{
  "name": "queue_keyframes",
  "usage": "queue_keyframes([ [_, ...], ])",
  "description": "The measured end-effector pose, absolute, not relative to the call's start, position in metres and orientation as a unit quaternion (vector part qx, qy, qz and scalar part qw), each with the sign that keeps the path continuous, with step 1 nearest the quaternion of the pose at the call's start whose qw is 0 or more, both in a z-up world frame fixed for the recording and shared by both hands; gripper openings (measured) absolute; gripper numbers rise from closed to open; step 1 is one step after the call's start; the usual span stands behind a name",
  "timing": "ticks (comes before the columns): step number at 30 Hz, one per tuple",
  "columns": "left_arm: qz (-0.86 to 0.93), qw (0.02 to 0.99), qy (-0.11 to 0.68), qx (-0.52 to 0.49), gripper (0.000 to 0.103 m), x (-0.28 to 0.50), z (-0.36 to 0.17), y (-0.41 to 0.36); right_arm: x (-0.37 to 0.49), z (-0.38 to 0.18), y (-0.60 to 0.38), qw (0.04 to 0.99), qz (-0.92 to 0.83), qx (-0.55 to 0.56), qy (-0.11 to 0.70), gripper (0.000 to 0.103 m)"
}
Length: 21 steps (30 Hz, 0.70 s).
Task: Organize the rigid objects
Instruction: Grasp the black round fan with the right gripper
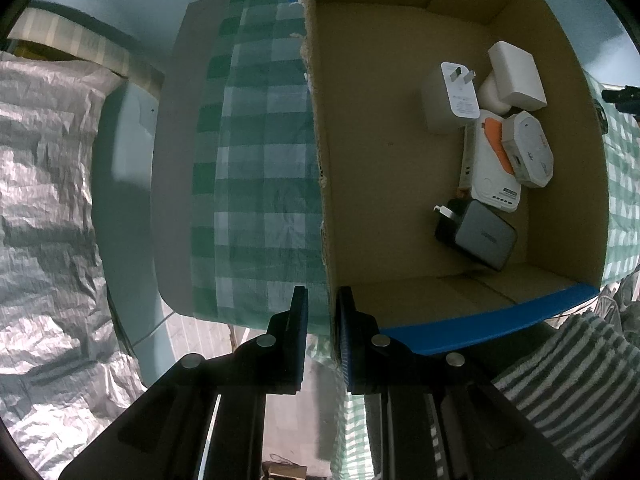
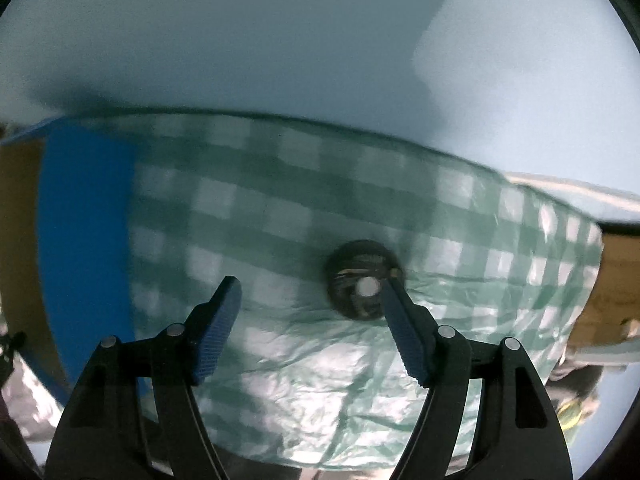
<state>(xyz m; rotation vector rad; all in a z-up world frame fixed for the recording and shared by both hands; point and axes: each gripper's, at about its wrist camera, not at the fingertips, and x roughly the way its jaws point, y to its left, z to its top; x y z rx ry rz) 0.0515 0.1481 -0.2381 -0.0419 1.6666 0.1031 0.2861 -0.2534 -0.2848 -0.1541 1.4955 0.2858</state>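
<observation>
**Mia:** What do you see from the left wrist?

**Tom:** The left gripper (image 1: pixel 322 304) points down; its jaws are narrow and pinch the torn side wall of the cardboard box (image 1: pixel 320 128); so it holds the box. Inside, on the far side from that wall, a few things lie bunched up and touching: a white plug (image 1: pixel 460 90), a white block (image 1: pixel 516 76), a white and orange pack (image 1: pixel 494 168) and a grey charger (image 1: pixel 478 236). The box sits on a green checked cloth (image 1: pixel 248 160).

**Mia:** And from the right wrist?

**Tom:** The picture is smeary; the right gripper (image 2: pixel 310 286) is wide with nothing between its jaws; it is over the same checked cloth (image 2: pixel 280 200). A small dark round thing (image 2: pixel 362 280) lies on the cloth, just beside the right-hand finger; that finger hides a bit of it. The blue side of the box (image 2: pixel 84 220) is far off to the left.

**Mia:** What could go wrong?

**Tom:** I think the round thing is not between the jaws; if they close here they may catch only cloth, or push the thing away. It looks round, so it might roll; and the torn wall could bend if the left claw tugs.
</observation>
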Motion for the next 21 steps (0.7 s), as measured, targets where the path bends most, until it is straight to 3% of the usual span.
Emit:
queue_keyframes([
  [15, 0.053, 0.667, 0.743, -0.022, 0.016, 0.052, -0.24, 0.149, 0.306, -0.343, -0.281, 0.695, 0.099, -0.039, 0.711, 0.074],
  [19, 0.053, 0.667, 0.743, -0.023, 0.016, 0.052, -0.24, 0.149, 0.313, -0.354, -0.28, 0.692, 0.093, -0.033, 0.715, 0.062],
  [21, 0.052, 0.667, 0.743, -0.022, 0.016, 0.052, -0.24, 0.149, 0.316, -0.355, -0.281, 0.692, 0.095, -0.032, 0.715, 0.062],
])
